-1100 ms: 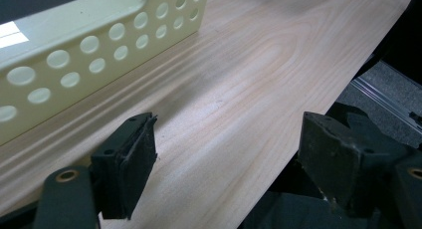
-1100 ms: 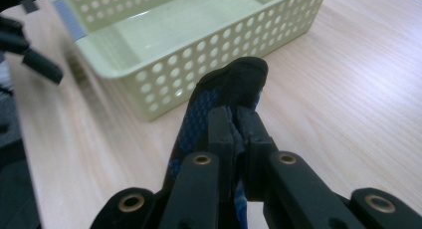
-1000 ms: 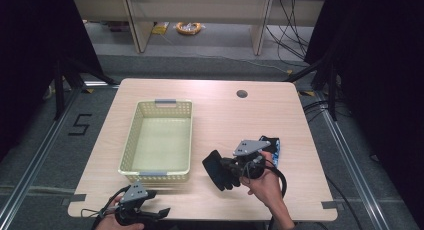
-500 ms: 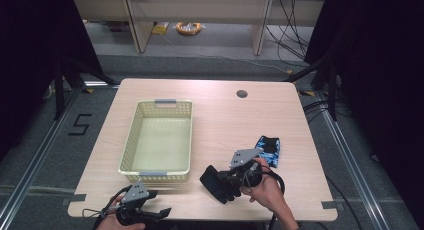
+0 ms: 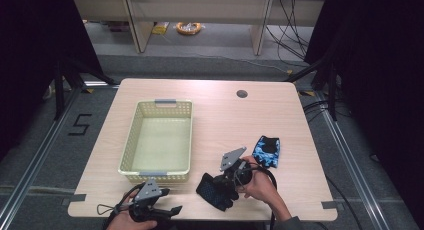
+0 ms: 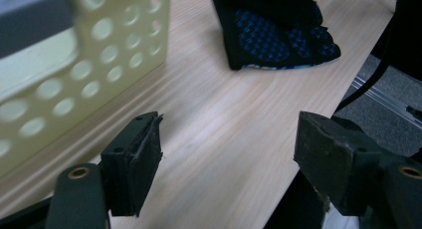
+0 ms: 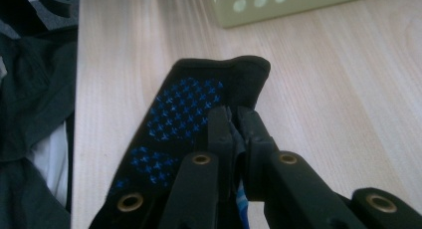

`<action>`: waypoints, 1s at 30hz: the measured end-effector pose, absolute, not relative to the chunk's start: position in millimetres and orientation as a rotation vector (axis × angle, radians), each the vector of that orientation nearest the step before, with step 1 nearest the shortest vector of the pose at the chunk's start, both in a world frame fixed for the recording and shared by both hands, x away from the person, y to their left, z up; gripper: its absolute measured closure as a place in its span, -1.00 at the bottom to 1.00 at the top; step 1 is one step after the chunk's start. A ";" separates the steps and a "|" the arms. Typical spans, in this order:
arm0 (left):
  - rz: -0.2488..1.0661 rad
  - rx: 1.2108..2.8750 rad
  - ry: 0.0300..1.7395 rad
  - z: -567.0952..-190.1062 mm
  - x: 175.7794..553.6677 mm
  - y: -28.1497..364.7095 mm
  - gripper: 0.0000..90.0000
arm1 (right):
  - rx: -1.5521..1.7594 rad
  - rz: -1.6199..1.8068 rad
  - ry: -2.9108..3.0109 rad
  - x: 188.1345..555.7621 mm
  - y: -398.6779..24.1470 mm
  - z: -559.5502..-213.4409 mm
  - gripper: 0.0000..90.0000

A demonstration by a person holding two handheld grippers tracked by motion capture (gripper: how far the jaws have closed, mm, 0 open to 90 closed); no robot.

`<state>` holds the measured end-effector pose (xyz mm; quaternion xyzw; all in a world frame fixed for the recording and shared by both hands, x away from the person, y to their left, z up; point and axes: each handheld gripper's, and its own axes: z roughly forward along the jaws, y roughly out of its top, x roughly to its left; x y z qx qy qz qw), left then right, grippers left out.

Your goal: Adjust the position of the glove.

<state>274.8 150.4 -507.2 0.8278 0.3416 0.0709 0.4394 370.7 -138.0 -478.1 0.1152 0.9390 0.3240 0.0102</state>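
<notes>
While the right gripper [image 5: 227, 182] was clamped tight on the dark glove [image 5: 216, 191], pinching a fold of its fabric near one edge, the glove itself sat low over the near edge of the table [image 5: 220, 125], just right of the basket [image 5: 159, 140]. In the right gripper view you could see the jaws pressed together on the cloth, with the blue grip-dot palm [image 7: 184, 114] hanging out in front.

The left gripper [image 5: 150, 210] was down at the near-left corner, close in front of the basket. Its jaws had just eased in a touch but were spread wide with nothing between them, only bare tabletop.

My read on handling: this thing looked light and floppy, a knit fabric glove that droops wherever it isn't supported. Nothing fragile about it. The dotted palm probably grips well; the plain cloth back is likely more slippery. I'd say a pinch on a doubled-up fold or the cuff is the safest hold, since a single thin layer could slide out. Expect it to swing and sag when moved.

Count-wise: two gloves total, the dark one in the grip and a second blue-patterned glove [image 5: 266, 151] lying flat further right on the table, well apart from the basket. One cream perforated basket, looking empty. Two grippers.
</notes>
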 end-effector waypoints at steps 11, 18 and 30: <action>0.191 2.086 0.775 -504.2 281.8 129.6 -0.41 | 0.308 0.933 2.945 381.1 -134.4 -492.7 0.71; 0.191 2.125 0.784 -506.1 275.9 136.4 -0.42 | 0.677 1.073 2.756 380.8 -158.4 -470.9 0.26; 0.178 2.090 0.802 -506.8 272.8 137.2 -0.44 | 1.205 1.078 2.386 395.2 -244.1 -446.0 0.19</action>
